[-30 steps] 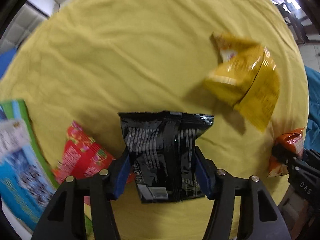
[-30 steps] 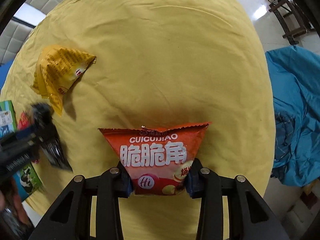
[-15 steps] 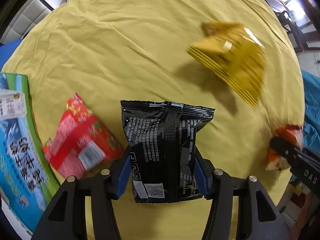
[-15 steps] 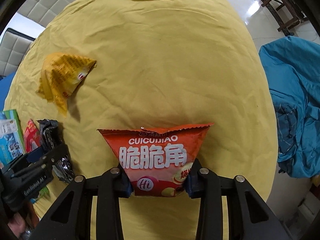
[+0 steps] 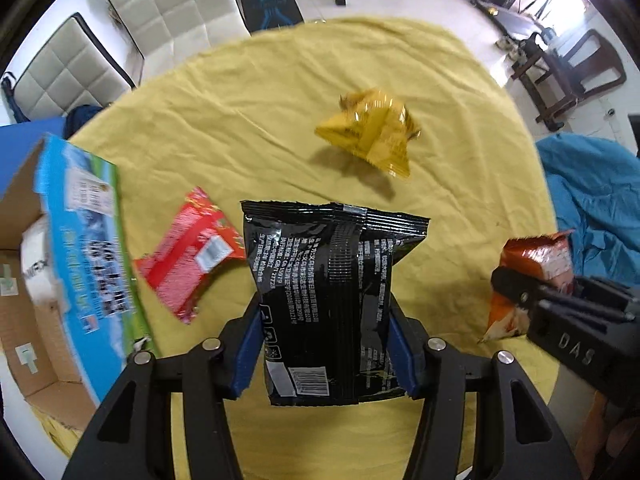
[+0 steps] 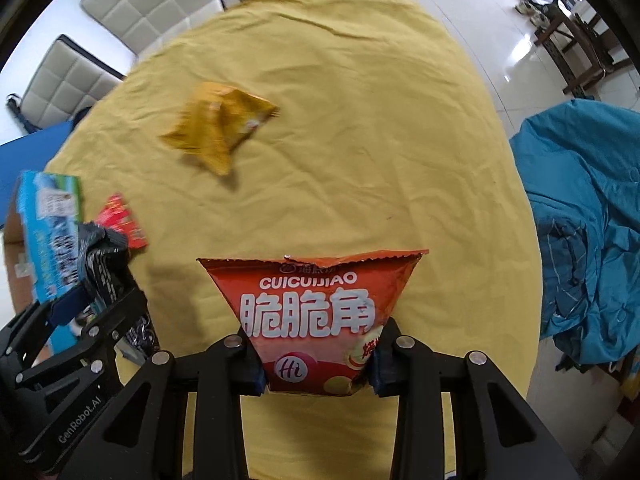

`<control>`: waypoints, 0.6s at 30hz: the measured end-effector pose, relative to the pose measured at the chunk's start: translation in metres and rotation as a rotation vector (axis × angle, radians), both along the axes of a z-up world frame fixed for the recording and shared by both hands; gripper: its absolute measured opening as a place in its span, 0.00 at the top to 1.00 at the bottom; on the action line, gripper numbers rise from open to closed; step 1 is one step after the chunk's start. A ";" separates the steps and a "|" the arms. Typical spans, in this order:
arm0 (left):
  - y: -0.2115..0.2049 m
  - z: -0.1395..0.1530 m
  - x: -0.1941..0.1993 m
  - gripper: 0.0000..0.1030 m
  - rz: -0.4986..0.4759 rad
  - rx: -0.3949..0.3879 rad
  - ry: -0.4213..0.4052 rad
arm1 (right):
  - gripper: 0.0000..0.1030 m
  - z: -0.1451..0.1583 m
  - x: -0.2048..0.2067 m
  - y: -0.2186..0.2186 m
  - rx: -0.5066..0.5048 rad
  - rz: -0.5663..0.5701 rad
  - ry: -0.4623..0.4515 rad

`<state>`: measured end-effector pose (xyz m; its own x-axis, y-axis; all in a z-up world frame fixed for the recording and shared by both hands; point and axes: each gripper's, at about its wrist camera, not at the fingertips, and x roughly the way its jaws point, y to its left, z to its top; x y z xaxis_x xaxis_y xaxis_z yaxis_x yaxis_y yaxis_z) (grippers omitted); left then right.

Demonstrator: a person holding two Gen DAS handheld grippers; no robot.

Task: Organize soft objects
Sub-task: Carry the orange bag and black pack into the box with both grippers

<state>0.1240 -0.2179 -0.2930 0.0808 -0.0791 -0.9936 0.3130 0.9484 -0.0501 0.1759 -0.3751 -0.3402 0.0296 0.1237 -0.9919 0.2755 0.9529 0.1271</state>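
My left gripper [image 5: 326, 344] is shut on a black snack bag [image 5: 332, 280] and holds it above the yellow tablecloth [image 5: 240, 120]. My right gripper [image 6: 318, 356] is shut on an orange snack bag [image 6: 316, 304], also lifted; this bag shows at the right of the left wrist view [image 5: 536, 264]. A yellow snack bag [image 5: 370, 132] lies mid-table, also in the right wrist view [image 6: 218, 130]. A red snack bag [image 5: 192, 252] lies left of the black bag, beside an open cardboard box [image 5: 60, 240] with blue printed flaps.
The box sits at the table's left edge and also shows in the right wrist view [image 6: 48, 232]. A blue cloth heap [image 6: 588, 240] lies right of the table. White padded chairs [image 5: 168, 4] stand behind the table. Dark wooden furniture [image 5: 568, 68] stands far right.
Both grippers have risen and tilted up with their bags, so the room and chairs now show. The box has come further into the left wrist view.
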 end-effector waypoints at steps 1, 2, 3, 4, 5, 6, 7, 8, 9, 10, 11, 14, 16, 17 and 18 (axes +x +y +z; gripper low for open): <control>0.004 0.008 -0.004 0.49 0.004 -0.008 -0.010 | 0.64 0.008 -0.002 0.006 0.005 0.003 -0.010; 0.010 0.018 -0.008 0.49 0.012 -0.018 -0.025 | 0.64 0.017 -0.003 0.011 0.012 0.005 -0.023; 0.010 0.026 -0.007 0.49 0.017 -0.024 -0.036 | 0.64 0.025 -0.004 0.017 0.017 0.009 -0.035; 0.015 0.037 -0.010 0.49 0.025 -0.034 -0.051 | 0.64 0.034 -0.006 0.024 0.019 0.014 -0.047; 0.020 0.045 -0.008 0.49 0.030 -0.041 -0.060 | 0.64 0.042 -0.007 0.029 0.021 0.018 -0.057; 0.026 0.056 -0.007 0.49 0.037 -0.050 -0.077 | 0.64 0.051 -0.008 0.035 0.024 0.023 -0.072; 0.031 0.058 0.006 0.49 0.042 -0.054 -0.090 | 0.64 0.059 -0.008 0.038 0.025 0.031 -0.083; 0.033 0.069 0.016 0.49 0.047 -0.060 -0.105 | 0.64 0.067 -0.009 0.045 0.026 0.037 -0.093; 0.042 0.080 0.019 0.49 0.053 -0.068 -0.120 | 0.64 0.077 -0.009 0.053 0.029 0.043 -0.106; 0.048 0.081 0.027 0.49 0.058 -0.072 -0.132 | 0.64 0.085 -0.010 0.062 0.030 0.052 -0.119; 0.055 0.088 0.026 0.49 0.060 -0.074 -0.146 | 0.64 0.092 -0.010 0.069 0.029 0.060 -0.128; 0.082 0.108 0.025 0.49 0.080 -0.086 -0.180 | 0.64 0.111 -0.007 0.104 0.045 0.087 -0.160; 0.101 0.115 0.025 0.49 0.095 -0.094 -0.196 | 0.64 0.118 -0.006 0.123 0.055 0.103 -0.180; 0.112 0.118 0.025 0.49 0.104 -0.101 -0.201 | 0.64 0.124 -0.005 0.137 0.065 0.117 -0.190; 0.125 0.123 0.024 0.49 0.117 -0.105 -0.207 | 0.64 0.129 -0.005 0.150 0.072 0.129 -0.196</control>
